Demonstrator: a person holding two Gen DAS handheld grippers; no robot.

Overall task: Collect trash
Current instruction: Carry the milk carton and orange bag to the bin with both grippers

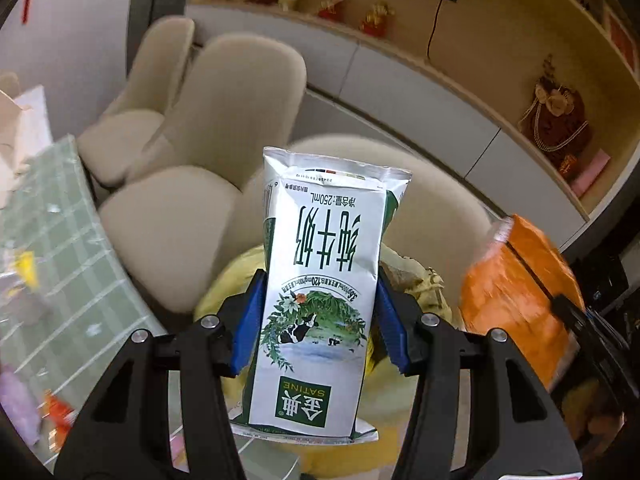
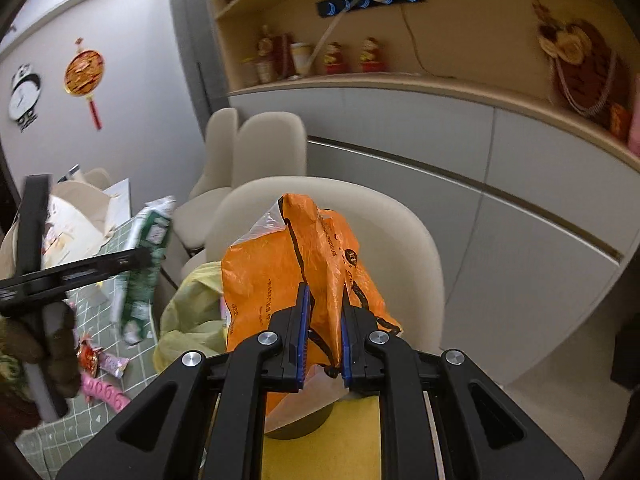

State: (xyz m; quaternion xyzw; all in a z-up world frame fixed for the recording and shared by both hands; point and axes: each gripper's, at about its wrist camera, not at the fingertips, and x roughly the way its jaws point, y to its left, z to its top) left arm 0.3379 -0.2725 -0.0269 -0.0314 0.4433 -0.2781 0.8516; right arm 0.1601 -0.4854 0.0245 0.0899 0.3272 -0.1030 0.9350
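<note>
My left gripper (image 1: 318,294) is shut on a white-and-green milk carton (image 1: 316,280), its blue pads (image 1: 252,320) pressing both sides, above a yellow trash bag (image 1: 232,280). In the right wrist view the same carton (image 2: 146,264) appears blurred at the left, held by the left gripper (image 2: 142,258) in a gloved hand (image 2: 56,356). My right gripper (image 2: 325,312) is shut on an orange plastic wrapper (image 2: 280,276), held over the yellow trash bag (image 2: 192,312) that sits on a beige chair (image 2: 400,248). The orange wrapper (image 1: 516,300) shows blurred at the right of the left wrist view.
A table with a green checked cloth (image 2: 100,392) lies at the left, strewn with small wrappers (image 2: 106,360) and a paper bag (image 2: 76,216). More beige chairs (image 1: 208,120) stand behind. Grey cabinets (image 2: 440,152) and a shelf of ornaments (image 2: 352,56) line the back wall.
</note>
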